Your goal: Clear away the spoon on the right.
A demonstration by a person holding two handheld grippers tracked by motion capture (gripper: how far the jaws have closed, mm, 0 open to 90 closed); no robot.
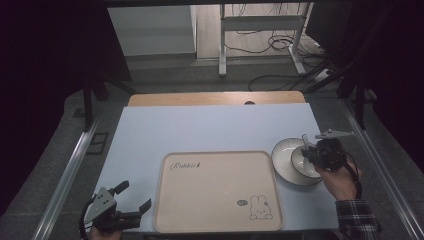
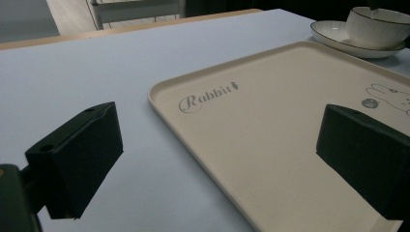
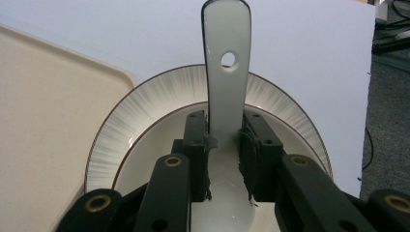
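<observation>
The right gripper (image 3: 225, 159) was clenched on a white spoon (image 3: 226, 72), its two black jaws pressed against the sides of the handle just above the spoon's scoop. The spoon's handle, pierced by a small hole, was pointed away from the gripper, and its scoop was seen over a white bowl (image 1: 305, 162). The bowl was set on a white plate (image 1: 282, 152) with a fine-lined rim, at the right side of the table (image 1: 150, 130). Just left of the plate, a beige tray (image 1: 217, 192) printed with a rabbit drawing and a script word was laid flat on the near middle of the table. The left gripper (image 1: 134, 196) was held released at the near left corner, beside the tray's left edge, its jaws spread wide with nothing between them.
</observation>
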